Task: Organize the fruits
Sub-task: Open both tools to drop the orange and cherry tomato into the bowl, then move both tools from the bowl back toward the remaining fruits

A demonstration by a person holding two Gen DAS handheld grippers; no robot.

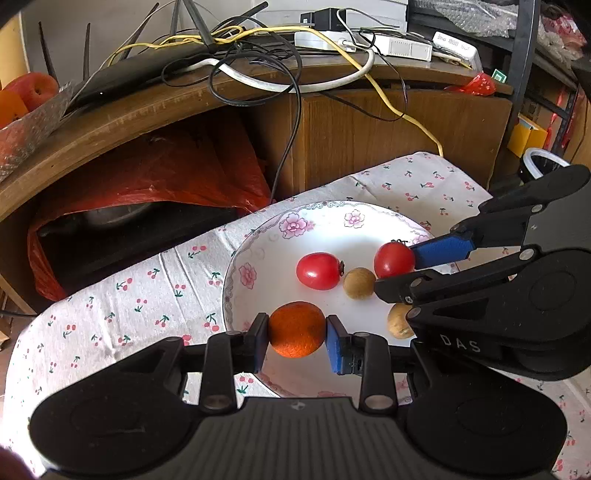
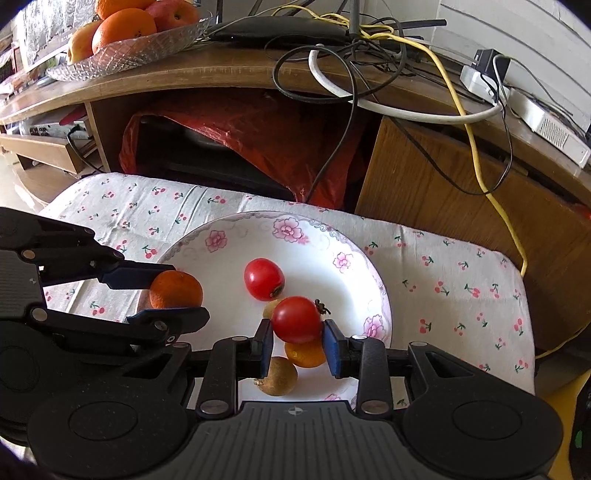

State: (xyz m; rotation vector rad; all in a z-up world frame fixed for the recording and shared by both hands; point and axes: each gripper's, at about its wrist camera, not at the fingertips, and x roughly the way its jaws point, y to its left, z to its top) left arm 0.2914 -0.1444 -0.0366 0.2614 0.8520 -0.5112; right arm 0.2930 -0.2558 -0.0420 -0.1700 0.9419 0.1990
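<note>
A white floral plate (image 1: 258, 258) (image 2: 229, 236) lies on a cherry-print cloth. My left gripper (image 1: 296, 333) (image 2: 168, 293) is shut on a small orange (image 1: 296, 329) (image 2: 176, 290), held over the plate's near-left rim. My right gripper (image 2: 297, 338) (image 1: 397, 264) is shut on a red tomato (image 2: 297, 319) (image 1: 393, 259) above the plate. On the plate lie a second tomato (image 1: 318, 270) (image 2: 263, 278), a second small orange (image 2: 304, 355), a round tan fruit (image 1: 359, 283) (image 2: 279, 376) and another tan fruit (image 1: 399, 320), partly hidden.
The cloth (image 1: 122, 306) (image 2: 454, 280) covers a low surface. Behind it stands a wooden cabinet (image 1: 388, 133) with tangled cables (image 1: 258, 55), a router (image 1: 125, 77) and a red plastic bag (image 2: 266, 136) in its open shelf. A glass dish of oranges and apples (image 2: 125, 33) sits on top.
</note>
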